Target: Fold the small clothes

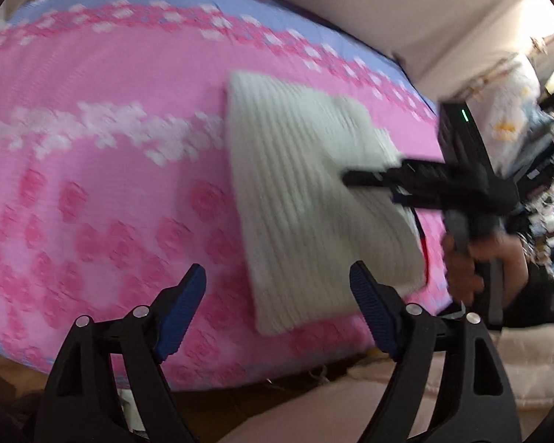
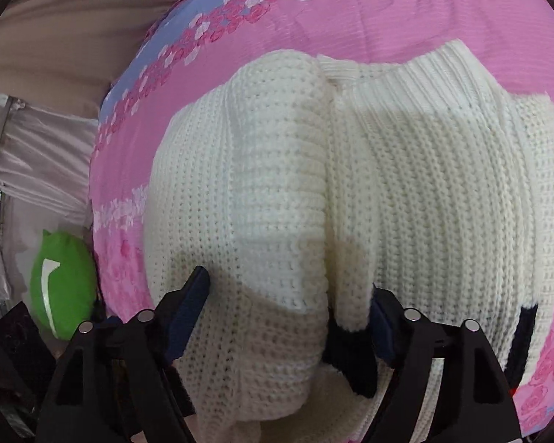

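The left gripper (image 1: 277,288) hangs above the near edge of the bed with its jaws spread wide and nothing between them; its blue pads (image 1: 183,313) are clear of the fabric. The right gripper (image 2: 290,295) is lowered close over the sweater (image 2: 406,184), its jaws parted too. Folds of the knit bulge up between the two pads, but the pads do not look pressed together on it, so it seems to be loose rather than clamped, though the close view makes this hard to judge.

The sweater is cream-white and chunky-knit, folded into a compact bundle, and it lies on the pink flowered bedspread (image 2: 387,7). In the right wrist view a folded part lies over the left half, meeting the rest along a crease down the middle, with a ribbed band at the far end. A dark trim (image 2: 347,347) shows at the near edge by the right pad, and another dark strip sits at the lower right of the knit.

From the left wrist view the sweater (image 1: 306,184) appears as a pale rectangle toward the right side of the bedspread (image 1: 92,184), which has a blue border with rows of pink and white flowers. The right gripper (image 1: 354,179) reaches over it from the right, held by a hand (image 1: 469,258). This view is blurred.

A bright green cushion (image 2: 62,288) sits beside the bed at the left of the right wrist view, against pale draped cloth (image 2: 37,147).
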